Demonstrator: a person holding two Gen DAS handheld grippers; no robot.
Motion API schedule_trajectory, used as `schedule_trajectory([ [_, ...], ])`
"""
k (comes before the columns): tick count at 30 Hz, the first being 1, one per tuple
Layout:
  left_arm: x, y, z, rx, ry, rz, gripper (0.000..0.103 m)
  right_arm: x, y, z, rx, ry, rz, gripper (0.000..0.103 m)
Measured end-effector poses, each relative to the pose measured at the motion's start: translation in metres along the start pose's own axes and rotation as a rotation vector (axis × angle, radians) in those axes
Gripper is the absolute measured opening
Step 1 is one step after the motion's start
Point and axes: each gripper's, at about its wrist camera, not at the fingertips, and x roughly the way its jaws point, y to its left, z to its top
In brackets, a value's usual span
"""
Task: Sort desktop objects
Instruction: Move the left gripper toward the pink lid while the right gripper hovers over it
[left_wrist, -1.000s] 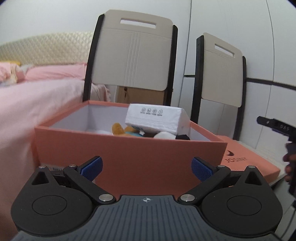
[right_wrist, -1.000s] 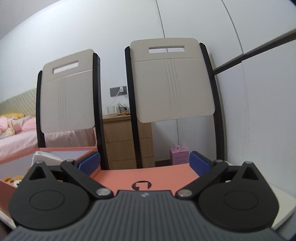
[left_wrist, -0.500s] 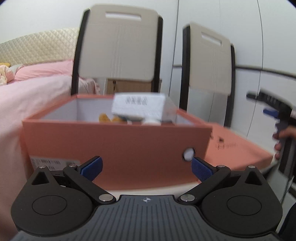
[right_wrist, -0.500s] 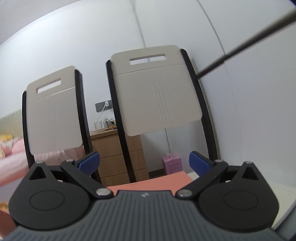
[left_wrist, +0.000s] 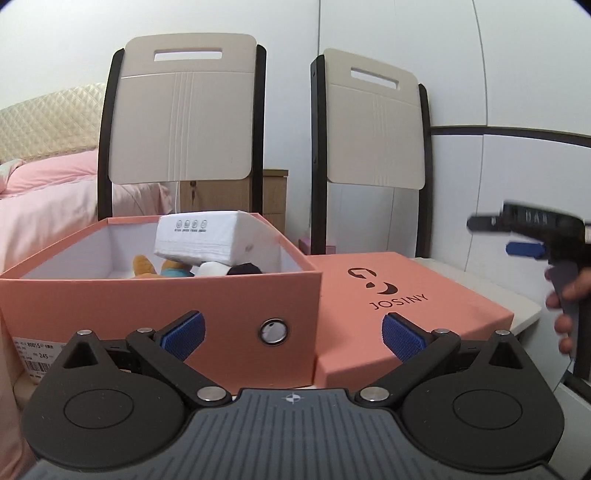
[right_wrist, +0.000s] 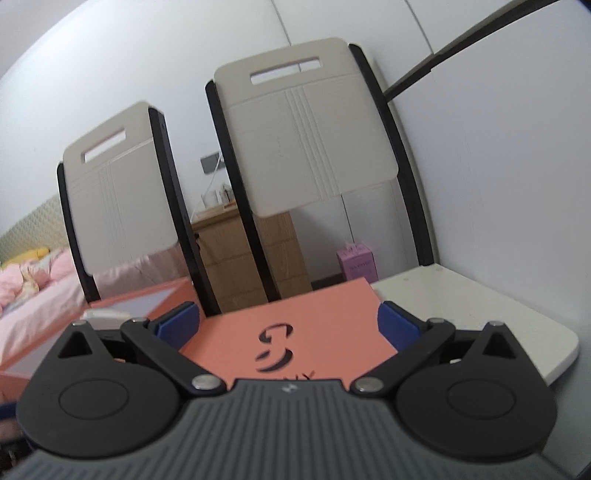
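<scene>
An open orange shoebox (left_wrist: 159, 295) stands on the white table. It holds a white tissue pack (left_wrist: 210, 238), an orange plush toy (left_wrist: 147, 266) and some white and black items. Its orange lid (left_wrist: 399, 295), printed JOSINY, lies flat to the right of it. My left gripper (left_wrist: 291, 334) is open and empty, just in front of the box's near wall. My right gripper (right_wrist: 286, 323) is open and empty, low over the lid (right_wrist: 295, 328). It also shows in the left wrist view (left_wrist: 535, 236) at the right edge, held by a hand.
Two beige chair backs (left_wrist: 184, 110) (left_wrist: 373, 125) stand behind the table. A pink bed (left_wrist: 48, 199) lies to the left. A wooden drawer unit (right_wrist: 255, 251) and a small pink box (right_wrist: 356, 264) sit beyond the chairs. The table's (right_wrist: 480, 314) right corner is rounded.
My left gripper has pulled back and swung right, so the lid and its logo now show. My right gripper has tipped down toward the lid and rolled a little.
</scene>
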Motion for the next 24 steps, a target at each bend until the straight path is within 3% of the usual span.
schedule_trajectory([
  [4,0.014,-0.018,-0.007,-0.004,0.016,0.022,0.103,0.012,-0.009,-0.003,-0.032,0.078,-0.016,0.103],
  [10,0.037,-0.044,-0.034,0.004,0.01,0.077,0.103,0.027,-0.035,-0.006,-0.037,0.097,-0.017,0.103],
  [14,0.044,-0.054,-0.043,0.076,-0.017,0.047,0.103,0.027,-0.059,-0.022,0.028,0.119,0.012,0.103],
  [19,0.059,-0.04,-0.04,-0.003,0.027,-0.007,0.103,0.024,-0.075,-0.038,0.061,0.15,0.026,0.103],
  [24,0.076,-0.018,-0.041,-0.141,0.119,-0.11,0.103,0.023,-0.079,-0.045,0.093,0.181,0.007,0.103],
])
